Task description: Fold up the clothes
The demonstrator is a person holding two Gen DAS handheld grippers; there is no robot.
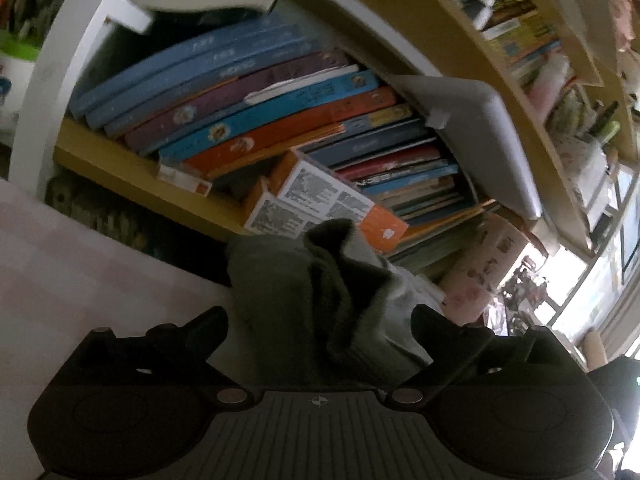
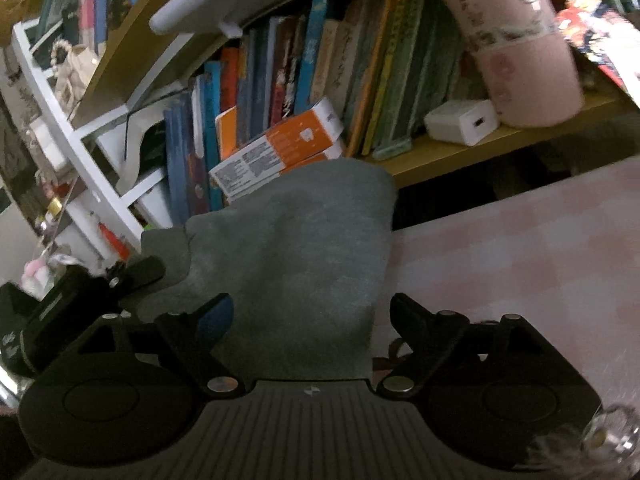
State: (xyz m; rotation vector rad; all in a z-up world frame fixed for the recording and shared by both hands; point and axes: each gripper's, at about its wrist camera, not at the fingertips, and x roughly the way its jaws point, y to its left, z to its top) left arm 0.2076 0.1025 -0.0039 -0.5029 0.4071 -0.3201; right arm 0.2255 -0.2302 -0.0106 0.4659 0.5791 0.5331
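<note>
The grey cloth [image 2: 296, 264] lies on the pink checked worktop [image 2: 520, 264], just in front of the bookshelf [image 2: 460, 148], and runs lengthwise from the claws toward that shelf, its far end nearest the orange boxes [image 2: 280, 148]. Both claws are spread wide with the cloth between their fingers, and neither seems to pinch it, though blur and dim light make contact at the pads hard to judge. In the right wrist view the right claw [image 2: 312, 316] straddles the flat near edge of the cloth, squarely in line with its long axis; the left claw [image 1: 320, 328] sits at the cloth's other side, farther from the right one along the shelf, where the fabric is bunched into a raised fold. The right claw looks better placed: the near edge lies straight ahead of it, so closing there and carrying it toward the shelf would likely make the next fold.
</note>
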